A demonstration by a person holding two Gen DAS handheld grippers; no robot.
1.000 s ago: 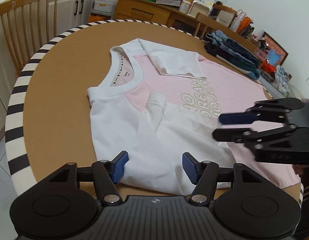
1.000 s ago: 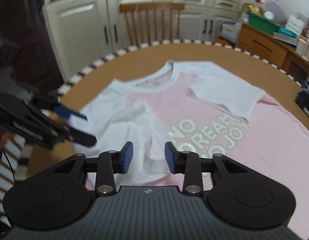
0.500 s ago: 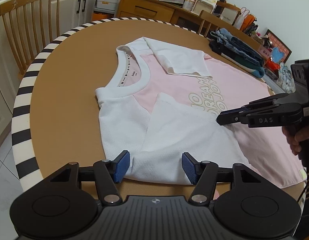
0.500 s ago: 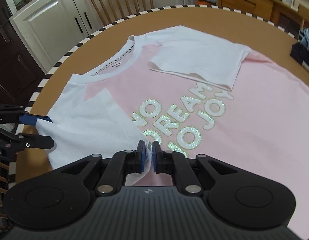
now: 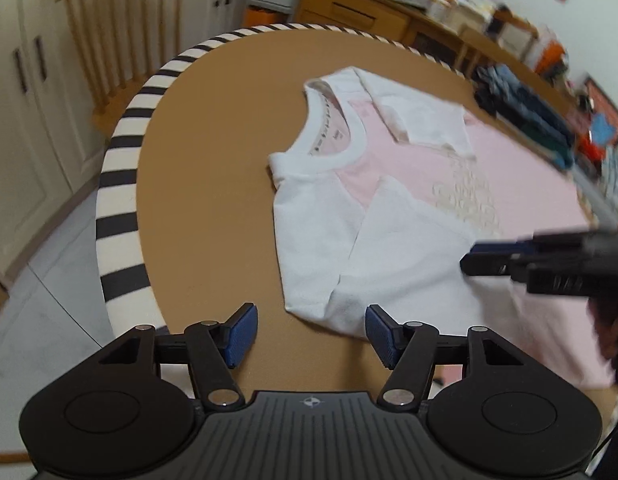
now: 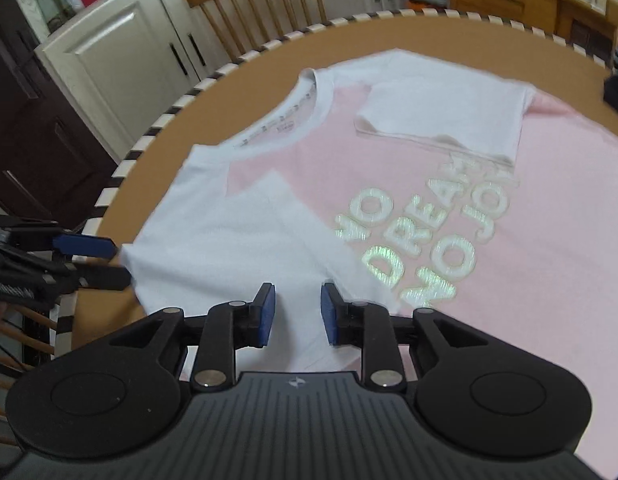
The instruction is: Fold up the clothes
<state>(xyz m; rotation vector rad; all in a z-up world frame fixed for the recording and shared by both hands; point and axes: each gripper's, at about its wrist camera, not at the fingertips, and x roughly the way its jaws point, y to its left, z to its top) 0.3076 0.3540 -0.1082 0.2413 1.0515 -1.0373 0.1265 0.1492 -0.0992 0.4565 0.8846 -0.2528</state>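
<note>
The T-shirt (image 6: 489,184) lies flat on the surface (image 5: 213,184), sleeves folded inward. Left tool (image 5: 307,334) and right tool (image 6: 296,313) are spread, empty (risk: snagging and unfolding the near sleeve (image 6: 237,240)).

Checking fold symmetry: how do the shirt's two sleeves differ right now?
The near sleeve lies under the right gripper; the far sleeve has nothing over it. The far sleeve reaches the lettering; the near sleeve stops just short. Both are white, folded inward onto the pink body.
</note>
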